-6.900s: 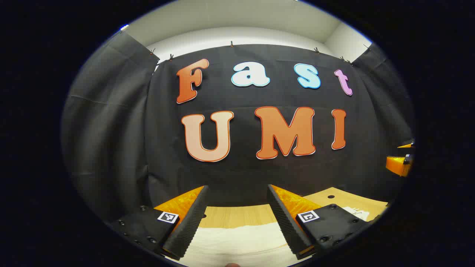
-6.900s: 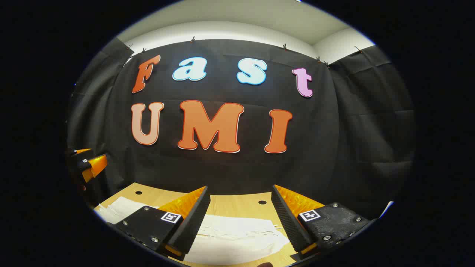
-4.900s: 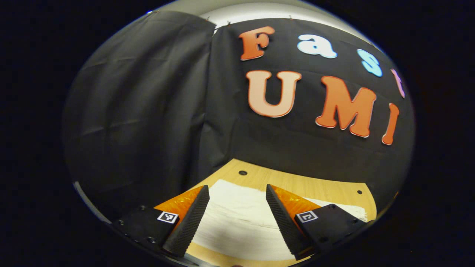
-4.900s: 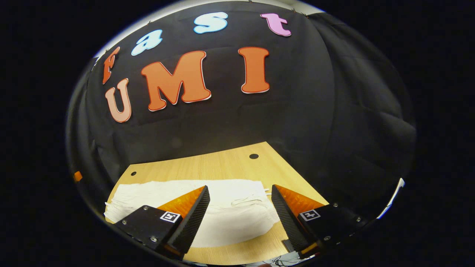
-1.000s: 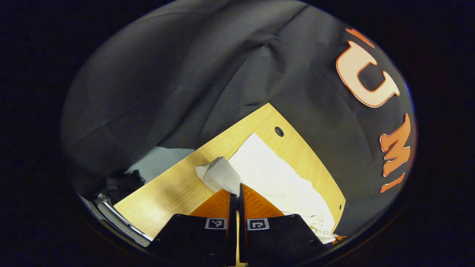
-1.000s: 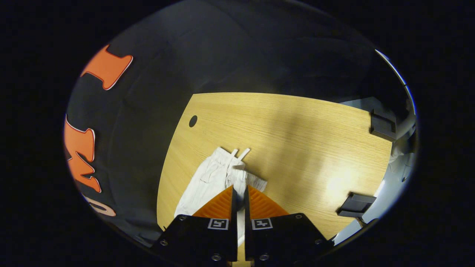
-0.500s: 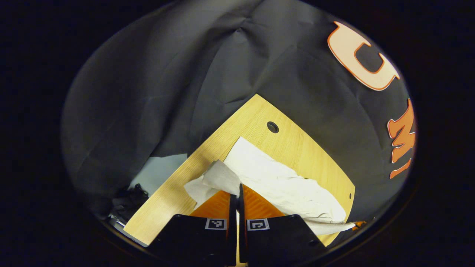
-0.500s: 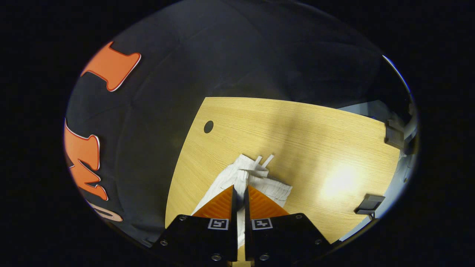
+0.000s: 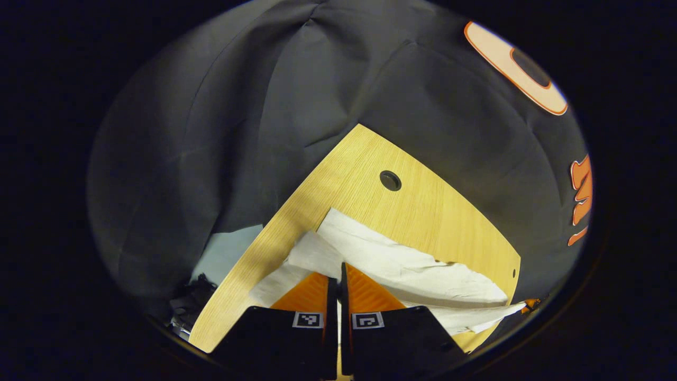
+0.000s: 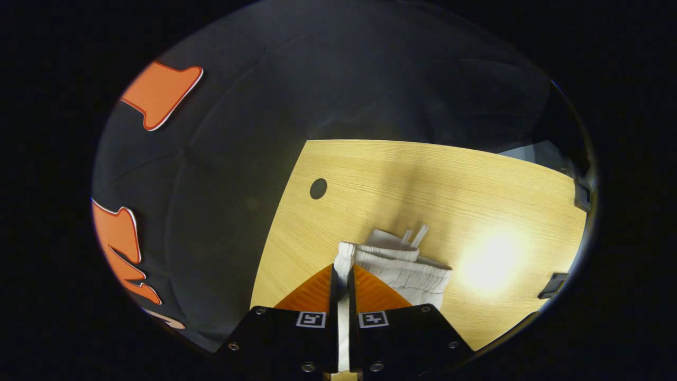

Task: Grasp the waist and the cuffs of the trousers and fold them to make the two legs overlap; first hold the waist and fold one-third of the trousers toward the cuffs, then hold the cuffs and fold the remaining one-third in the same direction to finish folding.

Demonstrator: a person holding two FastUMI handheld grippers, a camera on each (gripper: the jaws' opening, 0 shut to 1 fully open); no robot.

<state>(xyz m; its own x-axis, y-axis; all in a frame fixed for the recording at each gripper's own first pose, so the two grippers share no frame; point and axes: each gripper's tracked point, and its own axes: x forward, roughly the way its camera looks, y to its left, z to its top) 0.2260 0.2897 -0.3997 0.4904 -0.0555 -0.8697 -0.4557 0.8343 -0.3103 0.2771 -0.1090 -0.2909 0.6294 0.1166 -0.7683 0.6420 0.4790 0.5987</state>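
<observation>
My left gripper (image 9: 338, 275) is clamped on a cuff (image 9: 317, 254) of the trousers (image 9: 402, 264), lifted just ahead of my fingers over the table (image 9: 365, 159). My right gripper (image 10: 342, 278) is pinched on the waist (image 10: 391, 264), drawstrings beyond it. I judge the first fold, leg over leg, is under way; both thirds folds remain.

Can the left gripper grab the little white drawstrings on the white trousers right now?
Probably not: the left gripper is shut on the white trousers at the cuff end, while the white drawstrings lie at the waist.
</observation>
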